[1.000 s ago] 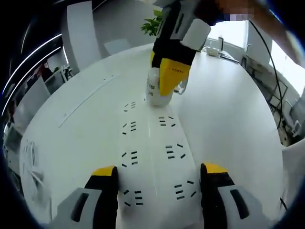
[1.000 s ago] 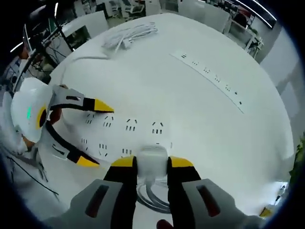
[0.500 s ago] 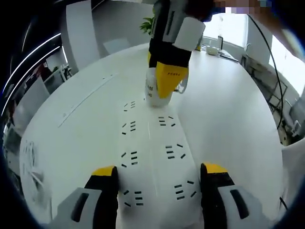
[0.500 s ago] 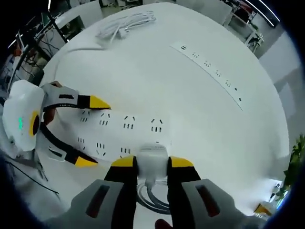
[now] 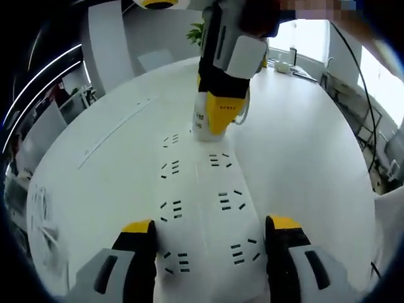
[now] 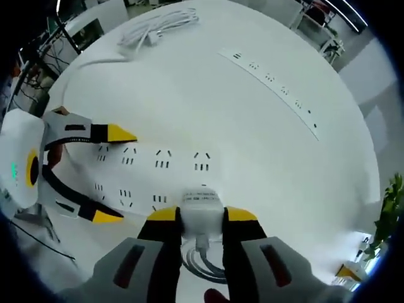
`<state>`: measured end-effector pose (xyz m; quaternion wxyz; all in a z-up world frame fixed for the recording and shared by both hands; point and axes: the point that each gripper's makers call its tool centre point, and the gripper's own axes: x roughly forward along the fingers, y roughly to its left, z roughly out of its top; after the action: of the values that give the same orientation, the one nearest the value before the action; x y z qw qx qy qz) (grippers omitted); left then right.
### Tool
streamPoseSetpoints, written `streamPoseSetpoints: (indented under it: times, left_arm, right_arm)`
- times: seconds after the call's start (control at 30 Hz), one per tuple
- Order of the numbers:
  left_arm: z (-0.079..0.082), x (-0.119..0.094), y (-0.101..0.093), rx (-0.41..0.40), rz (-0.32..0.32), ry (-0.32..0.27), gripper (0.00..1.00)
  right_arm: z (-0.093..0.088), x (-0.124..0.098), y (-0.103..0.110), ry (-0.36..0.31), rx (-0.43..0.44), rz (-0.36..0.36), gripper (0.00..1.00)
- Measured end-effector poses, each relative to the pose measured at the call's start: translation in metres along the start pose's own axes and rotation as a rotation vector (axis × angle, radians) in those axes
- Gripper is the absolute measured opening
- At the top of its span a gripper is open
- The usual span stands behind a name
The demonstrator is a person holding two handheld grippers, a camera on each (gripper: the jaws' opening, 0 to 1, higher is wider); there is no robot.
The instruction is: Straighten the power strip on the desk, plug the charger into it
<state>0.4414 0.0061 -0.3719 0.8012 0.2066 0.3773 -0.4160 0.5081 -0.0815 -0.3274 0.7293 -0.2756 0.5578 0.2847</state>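
right gripper point(image 6: 202, 218) clamping charger point(image 6: 202, 211), power strip point(image 5: 205, 208) between left gripper point(image 5: 207, 237) jaws

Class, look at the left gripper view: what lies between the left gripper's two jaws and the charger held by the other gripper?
In the left gripper view, the power strip runs from the left gripper toward the charger, its empty sockets facing up.
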Motion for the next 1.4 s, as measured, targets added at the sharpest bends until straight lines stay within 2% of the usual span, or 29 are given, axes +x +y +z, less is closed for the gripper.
streamPoseSetpoints:
  times: [0.2,0.43,0.6,0.77,0.9,1.0,1.17,1.27,1.4]
  left_arm:
    - [0.000,0.000,-0.001,-0.012,0.008,-0.008,0.71]
    - [0.000,0.001,-0.001,-0.020,0.011,-0.011,0.71]
    - [0.000,0.001,0.000,-0.026,0.012,-0.019,0.72]
    - [0.001,0.001,0.000,-0.030,0.013,-0.026,0.72]
    - [0.001,0.001,0.001,-0.035,0.008,-0.032,0.72]
    - [0.001,0.001,0.001,-0.037,0.006,-0.036,0.72]
    - [0.000,0.001,0.002,-0.041,0.002,-0.044,0.73]
    - [0.000,0.001,0.002,-0.042,0.000,-0.046,0.73]
    - [0.000,0.001,0.002,-0.043,-0.002,-0.045,0.73]
  right_arm:
    - [-0.001,0.001,0.000,-0.009,-0.012,0.001,0.23]
    - [-0.002,0.001,0.001,-0.092,0.015,0.055,0.24]
    - [-0.002,0.001,0.004,-0.116,-0.012,0.051,0.25]
    - [-0.002,0.000,0.006,-0.160,-0.028,0.081,0.26]
    - [0.005,-0.003,0.005,-0.238,-0.165,0.126,0.27]
    - [0.003,-0.005,0.005,-0.251,-0.255,0.119,0.28]
    - [0.010,-0.012,0.010,-0.311,-0.540,0.068,0.29]
    - [0.009,-0.014,0.010,-0.301,-0.671,0.033,0.30]
    - [0.007,-0.013,0.003,-0.246,-0.870,-0.049,0.36]
